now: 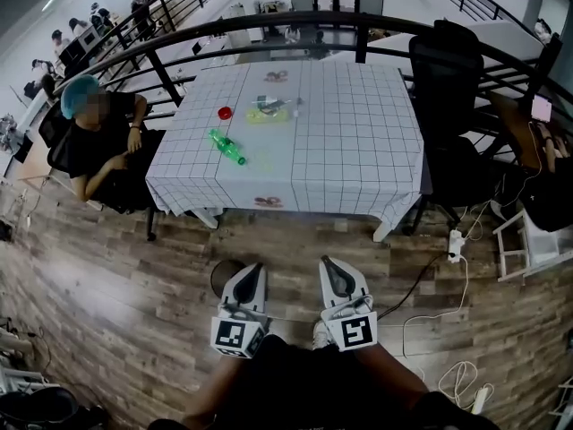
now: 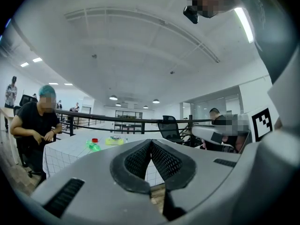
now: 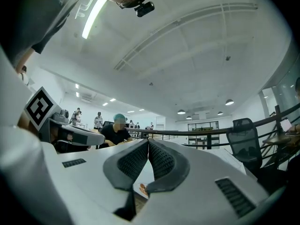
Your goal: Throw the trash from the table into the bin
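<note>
Your left gripper (image 1: 256,269) and right gripper (image 1: 328,263) are both closed tight and empty, well short of the table (image 1: 358,141). A bottle (image 1: 226,147) lies on it.

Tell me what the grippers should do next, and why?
Probably move in toward the table: the bottle lies on it, while the left gripper and right gripper, both shut and empty, are over the floor, well short of it.
</note>
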Demonstrator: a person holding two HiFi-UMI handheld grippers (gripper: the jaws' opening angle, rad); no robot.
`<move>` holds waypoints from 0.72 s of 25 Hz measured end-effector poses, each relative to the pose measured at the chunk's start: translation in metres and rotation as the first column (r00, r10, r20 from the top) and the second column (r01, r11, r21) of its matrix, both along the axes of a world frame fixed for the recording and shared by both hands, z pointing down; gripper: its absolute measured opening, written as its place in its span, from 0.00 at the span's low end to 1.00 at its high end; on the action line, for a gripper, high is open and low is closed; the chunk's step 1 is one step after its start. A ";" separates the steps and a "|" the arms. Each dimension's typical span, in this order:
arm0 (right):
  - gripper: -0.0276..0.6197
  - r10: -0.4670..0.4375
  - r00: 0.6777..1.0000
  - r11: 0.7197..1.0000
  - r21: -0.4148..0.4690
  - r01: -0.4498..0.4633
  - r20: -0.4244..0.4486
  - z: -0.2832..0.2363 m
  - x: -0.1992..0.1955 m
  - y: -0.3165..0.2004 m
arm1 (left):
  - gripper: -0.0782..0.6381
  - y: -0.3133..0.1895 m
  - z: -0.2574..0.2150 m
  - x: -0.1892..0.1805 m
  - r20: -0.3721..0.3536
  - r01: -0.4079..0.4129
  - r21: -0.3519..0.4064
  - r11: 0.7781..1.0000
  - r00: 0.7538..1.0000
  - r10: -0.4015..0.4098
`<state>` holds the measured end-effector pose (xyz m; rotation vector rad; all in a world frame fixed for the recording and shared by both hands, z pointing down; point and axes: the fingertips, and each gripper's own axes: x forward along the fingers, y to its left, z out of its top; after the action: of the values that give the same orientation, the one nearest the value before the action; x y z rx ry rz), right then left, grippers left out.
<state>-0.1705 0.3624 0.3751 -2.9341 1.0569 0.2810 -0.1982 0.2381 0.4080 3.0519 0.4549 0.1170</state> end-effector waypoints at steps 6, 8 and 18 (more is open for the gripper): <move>0.08 -0.048 0.999 0.999 -0.026 0.048 -0.008 0.005 0.021 -0.013 | 0.14 -0.030 0.000 0.028 -0.005 0.054 0.039 0.998 0.999 -0.054; 0.08 -0.052 0.999 0.998 -0.035 0.052 0.004 0.012 0.034 -0.021 | 0.14 -0.041 0.009 0.040 -0.003 0.062 0.049 0.997 0.998 -0.062; 0.08 -0.032 0.990 0.997 -0.059 0.040 0.134 0.039 0.133 -0.087 | 0.14 -0.111 0.023 0.127 0.026 0.066 -0.076 0.995 0.998 -0.064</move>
<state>-0.0377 0.2750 0.4144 -2.9350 1.1183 0.0521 -0.0709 0.1270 0.4308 2.9828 0.3500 0.1289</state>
